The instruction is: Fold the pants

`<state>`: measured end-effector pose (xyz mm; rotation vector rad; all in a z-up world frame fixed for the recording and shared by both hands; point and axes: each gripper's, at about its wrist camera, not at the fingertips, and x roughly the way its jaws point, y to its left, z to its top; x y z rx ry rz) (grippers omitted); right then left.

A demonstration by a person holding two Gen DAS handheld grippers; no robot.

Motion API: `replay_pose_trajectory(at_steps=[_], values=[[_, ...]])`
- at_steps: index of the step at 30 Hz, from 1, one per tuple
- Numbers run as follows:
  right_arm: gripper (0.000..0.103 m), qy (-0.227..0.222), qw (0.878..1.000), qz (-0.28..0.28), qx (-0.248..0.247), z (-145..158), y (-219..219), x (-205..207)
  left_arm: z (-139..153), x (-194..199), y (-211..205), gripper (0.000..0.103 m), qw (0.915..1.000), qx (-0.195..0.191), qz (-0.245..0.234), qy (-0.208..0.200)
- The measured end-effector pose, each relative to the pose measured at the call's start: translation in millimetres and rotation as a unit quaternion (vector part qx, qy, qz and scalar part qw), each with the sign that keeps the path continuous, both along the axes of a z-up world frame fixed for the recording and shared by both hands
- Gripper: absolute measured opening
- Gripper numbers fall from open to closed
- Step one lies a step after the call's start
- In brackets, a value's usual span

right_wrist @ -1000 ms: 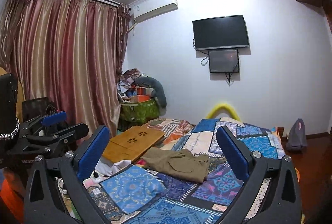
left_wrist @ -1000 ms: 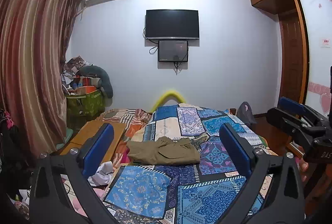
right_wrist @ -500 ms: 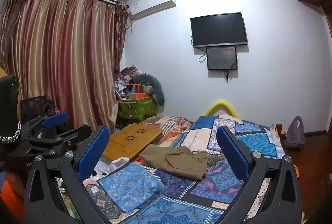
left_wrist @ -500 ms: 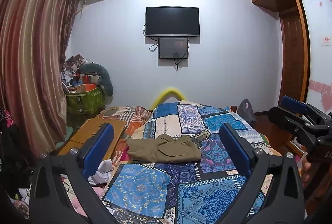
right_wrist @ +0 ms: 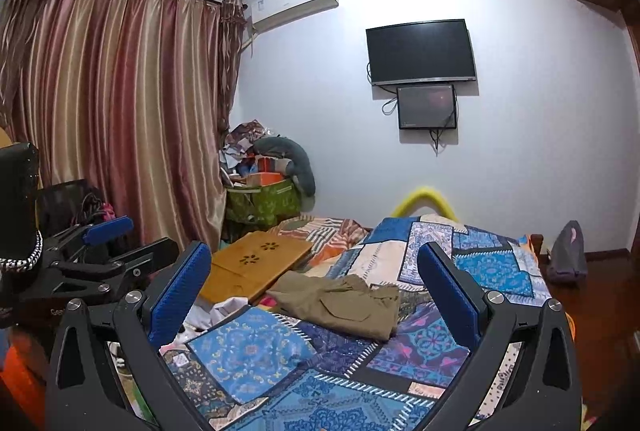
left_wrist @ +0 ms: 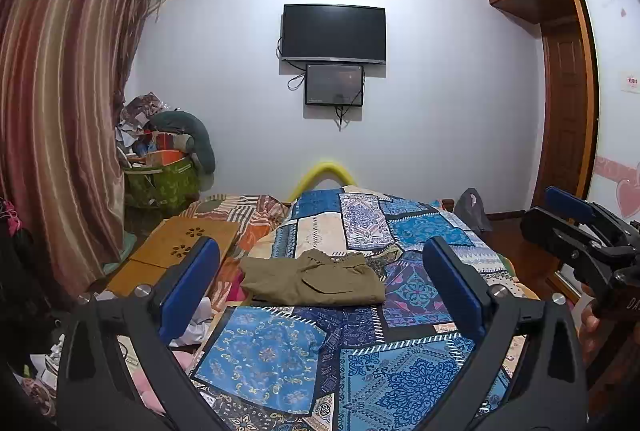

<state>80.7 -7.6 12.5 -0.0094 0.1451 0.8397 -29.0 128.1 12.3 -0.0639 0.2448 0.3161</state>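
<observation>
Olive-green pants (left_wrist: 312, 281) lie folded in a flat bundle on the blue patchwork bedspread (left_wrist: 280, 355), also seen in the right wrist view (right_wrist: 340, 305). My left gripper (left_wrist: 320, 287) is open and empty, held well back from the pants, which show between its blue pads. My right gripper (right_wrist: 314, 291) is open and empty, also held back from the pants. Each gripper shows at the edge of the other's view: the right one (left_wrist: 576, 227) and the left one (right_wrist: 112, 247).
A wooden lap table (left_wrist: 176, 251) and loose clothes (right_wrist: 216, 311) lie at the bed's left side. A green bin piled with clutter (left_wrist: 160, 179) stands by the striped curtain (left_wrist: 52, 119). A TV (left_wrist: 334, 33) hangs on the far wall. A wardrobe (left_wrist: 568, 103) stands at right.
Both grippers have tilted slightly downward and stayed open; the pants have not moved.
</observation>
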Motion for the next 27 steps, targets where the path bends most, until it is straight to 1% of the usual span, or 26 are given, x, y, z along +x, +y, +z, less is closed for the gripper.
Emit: replay_pose_trajectory(at_steps=[12, 19, 27], values=[[0.103, 0.006, 1.0, -0.005, -0.003, -0.3, -3.0, 0.9, 1.4, -0.5, -5.1, 0.103, 1.0, 0.003, -0.005, -0.001], [0.103, 0.009, 1.0, -0.009, -0.001, 0.9, -3.9, 3.2, 1.6, 3.3, -8.0, 0.103, 0.9996, -0.001, -0.026, 0.006], [0.103, 0.011, 1.0, -0.014, 0.001, 0.4, -5.1, 4.8, -0.8, 4.9, -9.0, 0.103, 0.9994, -0.004, -0.032, 0.01]])
